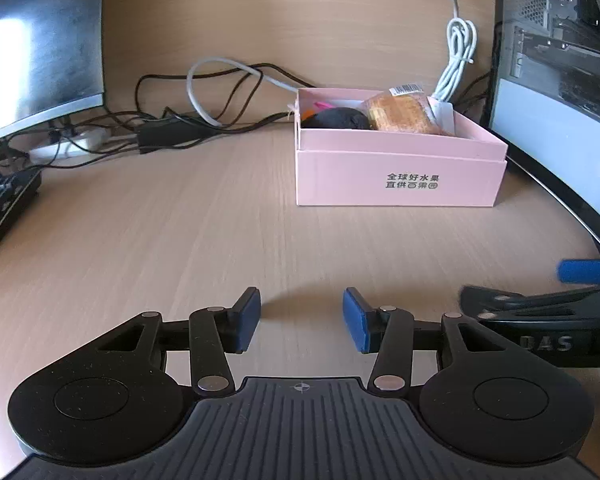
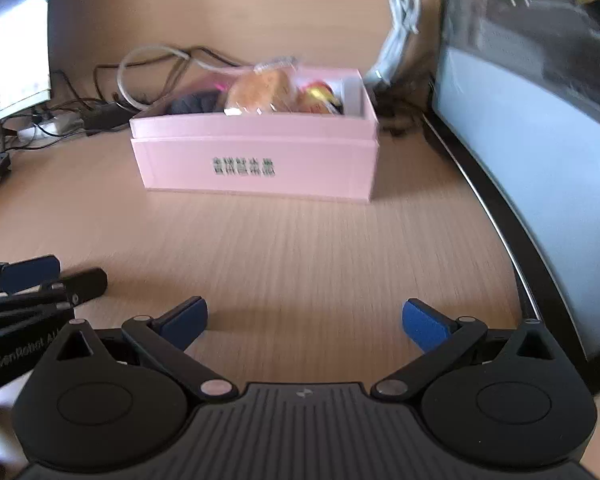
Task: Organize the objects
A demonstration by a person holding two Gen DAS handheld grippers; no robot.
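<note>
The desk was the biggest thing; it was wide, pale wood, and its near part lay bare. A dark screen stood at the far left; a big black computer case stood at the far right. The pink box sat on the desk near that case, well apart from both tools; its top was off. Inside lay a wrapped bun, a dark round thing, and something red and gold that was too blurry to name. Black and white wires lay in a heap behind the box.

The left gripper hung low over the bare desk; its jaws stood a little apart with nothing between them. The right gripper hung just beside it; its jaws were spread wide and held nothing.

It looked like the things were already in the box, so the job seemed close to done, or a new thing had yet to be found; I could not tell which. To do the next step well, the person should go slow toward the box, keep the two tools from bumping, and come in from above so the thin box wall would not get pushed or bent.
</note>
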